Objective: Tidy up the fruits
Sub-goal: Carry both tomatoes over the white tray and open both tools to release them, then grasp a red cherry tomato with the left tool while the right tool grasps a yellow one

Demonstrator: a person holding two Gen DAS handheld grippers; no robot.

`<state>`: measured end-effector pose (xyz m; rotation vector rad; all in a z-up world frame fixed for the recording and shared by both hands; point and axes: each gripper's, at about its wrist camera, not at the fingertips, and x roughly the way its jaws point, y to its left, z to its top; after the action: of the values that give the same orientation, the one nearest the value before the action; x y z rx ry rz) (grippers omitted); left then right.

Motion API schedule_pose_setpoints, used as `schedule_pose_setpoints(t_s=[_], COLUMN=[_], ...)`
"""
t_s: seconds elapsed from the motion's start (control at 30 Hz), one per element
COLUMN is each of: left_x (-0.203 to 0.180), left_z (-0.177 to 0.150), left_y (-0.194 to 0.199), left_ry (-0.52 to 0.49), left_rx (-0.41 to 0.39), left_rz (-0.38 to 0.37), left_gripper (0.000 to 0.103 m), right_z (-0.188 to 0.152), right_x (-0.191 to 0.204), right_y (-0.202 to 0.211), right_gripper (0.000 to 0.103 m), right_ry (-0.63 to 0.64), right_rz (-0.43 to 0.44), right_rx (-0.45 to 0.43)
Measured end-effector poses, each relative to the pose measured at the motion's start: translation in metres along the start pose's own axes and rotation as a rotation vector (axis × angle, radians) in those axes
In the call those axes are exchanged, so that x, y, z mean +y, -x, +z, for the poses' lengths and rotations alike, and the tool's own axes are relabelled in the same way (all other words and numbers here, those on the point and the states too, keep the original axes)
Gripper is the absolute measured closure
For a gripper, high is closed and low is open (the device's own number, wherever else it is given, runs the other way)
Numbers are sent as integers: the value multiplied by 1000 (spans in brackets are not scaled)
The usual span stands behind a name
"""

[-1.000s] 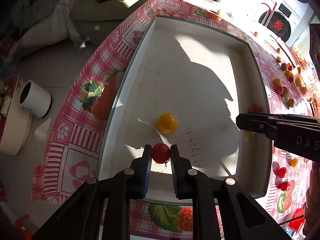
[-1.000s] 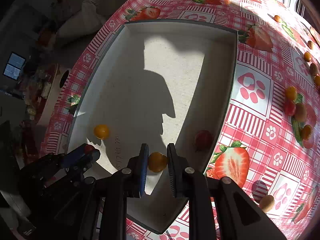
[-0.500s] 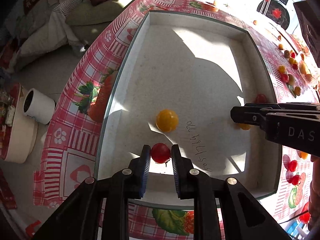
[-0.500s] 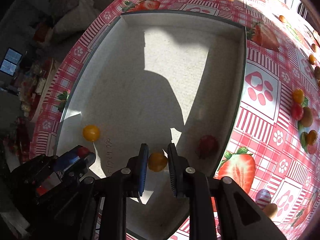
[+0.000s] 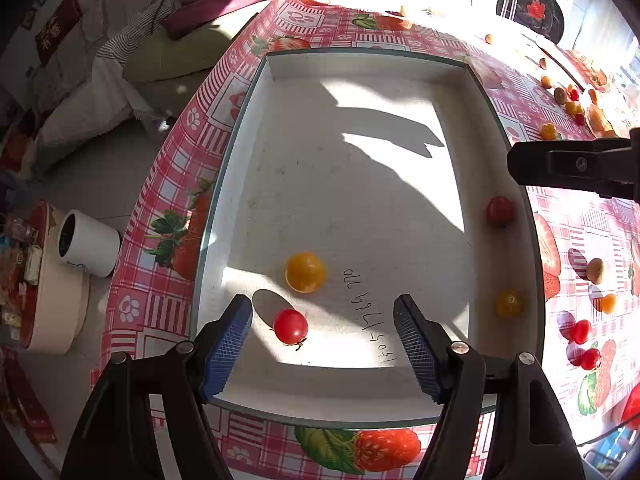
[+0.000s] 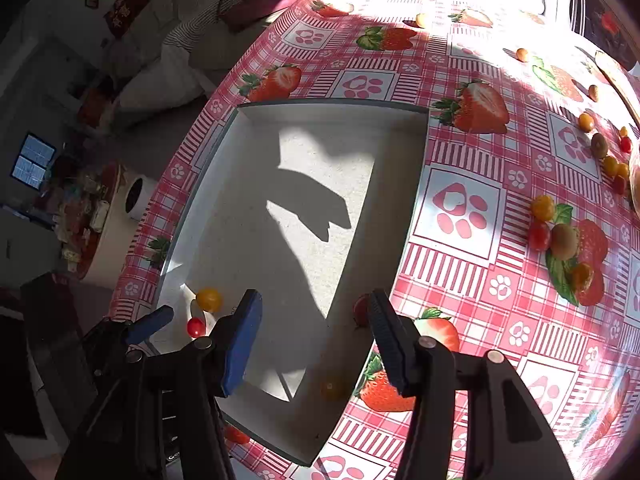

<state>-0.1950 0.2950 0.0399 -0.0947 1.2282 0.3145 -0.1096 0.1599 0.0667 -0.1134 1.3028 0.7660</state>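
Fruits: red tomato (image 5: 291,326) now released in tray (image 5: 360,408), 6 o'clock; yellow tomato (image 6: 333,389) dropped too. I log left gripper (image 5: 322,340), right gripper (image 6: 316,334) both spread, empty. Table fruit remains.

Right tongs (image 6: 316,336) spread wide above white tray (image 6: 224,184), holding nothing.

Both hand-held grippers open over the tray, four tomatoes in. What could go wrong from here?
1. The red cherry tomato lies loose between the fingers of the left hand-held gripper; a careless pull-back might nudge it toward the yellow tomato.
2. Round fruit on the flat white tray may roll; the other red tomato and yellow tomato already sit against the wall.
3. Hard shadows across the tray dim the fruit in the right wrist view, so it could be missed.
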Motion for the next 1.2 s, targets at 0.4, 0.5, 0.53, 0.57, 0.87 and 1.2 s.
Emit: schedule_pose_setpoints(t_s=[0.4, 0.5, 0.53, 0.57, 0.87, 1.2], left_x=[-65, -88, -95, -104, -158, -186], left_z=[50, 62, 66, 70, 89, 107], left_y=[33, 35, 35, 35, 11, -21], left_ry=[-102, -145, -159, -172, -278, -319], left_rx=[-107, -120, -121, -120, -67, -21], left_rz=[-90, -112, -120, -127, -143, -145], left_gripper=[29, 29, 29, 29, 29, 29], right_z=[-12, -15, -14, -13, -3, 4], right_x=[-129, -148, -152, -155, -175, -186], right_y=[33, 30, 29, 27, 13, 9], right_gripper=[44, 44, 44, 44, 59, 79], right_ry=[-175, -199, -203, -206, -194, -171], right_rz=[-262, -275, -275, -277, -247, -235], right_rx=[-19, -14, -13, -13, 15, 27])
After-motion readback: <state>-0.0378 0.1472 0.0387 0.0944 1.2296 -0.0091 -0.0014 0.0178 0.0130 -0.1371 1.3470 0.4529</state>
